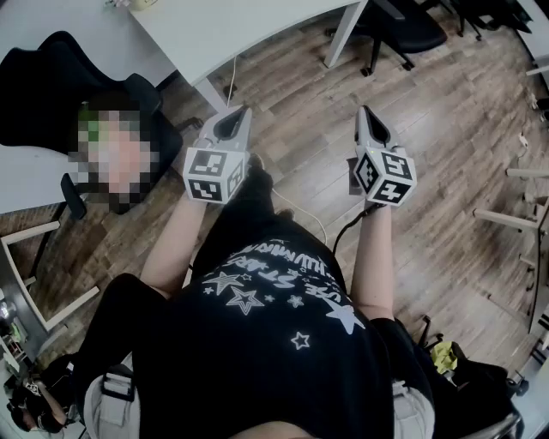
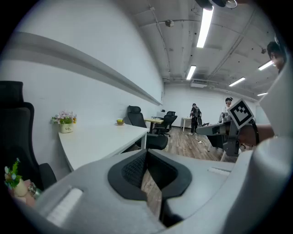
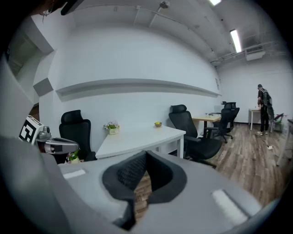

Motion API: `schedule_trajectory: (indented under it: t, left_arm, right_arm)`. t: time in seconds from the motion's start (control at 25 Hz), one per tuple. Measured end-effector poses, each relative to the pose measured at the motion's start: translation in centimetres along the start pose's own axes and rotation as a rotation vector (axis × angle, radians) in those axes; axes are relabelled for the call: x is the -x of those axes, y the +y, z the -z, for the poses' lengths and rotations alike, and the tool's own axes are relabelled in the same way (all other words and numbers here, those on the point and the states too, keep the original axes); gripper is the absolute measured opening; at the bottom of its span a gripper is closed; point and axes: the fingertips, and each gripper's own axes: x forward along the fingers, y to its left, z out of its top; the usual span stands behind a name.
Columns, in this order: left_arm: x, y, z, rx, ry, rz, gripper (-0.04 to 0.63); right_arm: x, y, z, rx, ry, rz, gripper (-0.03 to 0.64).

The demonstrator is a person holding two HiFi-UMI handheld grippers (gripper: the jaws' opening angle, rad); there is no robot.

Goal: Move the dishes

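- You hold the left hand-held gripper (image 1: 237, 112) at about 11 o'clock from the middle of the head view. It is over the wooden floor (image 1: 446, 129), with its tip pointing toward the white table (image 1: 240, 26) at 12 o'clock.
- In the left gripper view its jaws meet at the tips (image 2: 146, 153) with nothing between them. Only floor shows through the narrow slit below the tips.
- The right hand-held gripper (image 1: 365, 111) sits at about 1 o'clock, level with the left one and well apart from it.
- In the right gripper view its jaws are likewise closed tip to tip (image 3: 145, 155) and hold nothing.
- The only dish in view is a small bowl (image 2: 120, 121) with something yellow-green in it, on the table (image 2: 100, 141) close to the wall. It lies at 11 o'clock from the left jaws and at 1 o'clock from the right jaws (image 3: 158, 124), well apart from both.
- A flower pot (image 3: 111, 127) stands on the same table (image 3: 137, 137), at 10 o'clock from the bowl, also by the wall.
- A black chair (image 1: 51, 86) is at 10 o'clock in the head view, beside the table.
- A person (image 2: 194, 118) stands far down the room, at 2 o'clock from the left jaws.
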Motion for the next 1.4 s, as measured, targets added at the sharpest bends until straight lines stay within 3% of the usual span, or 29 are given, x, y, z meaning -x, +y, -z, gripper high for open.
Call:
schedule_trajectory:
  t: [0.76,0.88,1.04,1.08,1.4]
  left_arm:
    - [-3.2,-2.0,-1.5,-0.049,0.004,0.014,0.011]
    - [-5.7,-1.5,-2.3,-0.06,-0.014,0.028,0.011]
    - [-10.9,0.2,-3.7,-0.055,-0.027,0.057,0.011]
    - [-12.5,0.8,-3.9,-0.059,-0.022,0.058,0.011]
    - [-26.6,7.8,-8.0,-0.041,0.011,0.058,0.011]
  right_arm:
    - [-0.8,-2.5,-0.6,0.004,-0.022,-0.037,0.005]
    - [-3.5,-3.6,-1.1,0.001,-0.015,-0.048,0.017]
    - [-8.9,-5.3,-1.9,-0.008,0.019,-0.075,0.186]
    - [-10.5,-6.1,-2.2,-0.012,0.031,-0.079,0.201]
    - [-25.5,-11.7,-7.3,-0.037,0.079,-0.079,0.233]
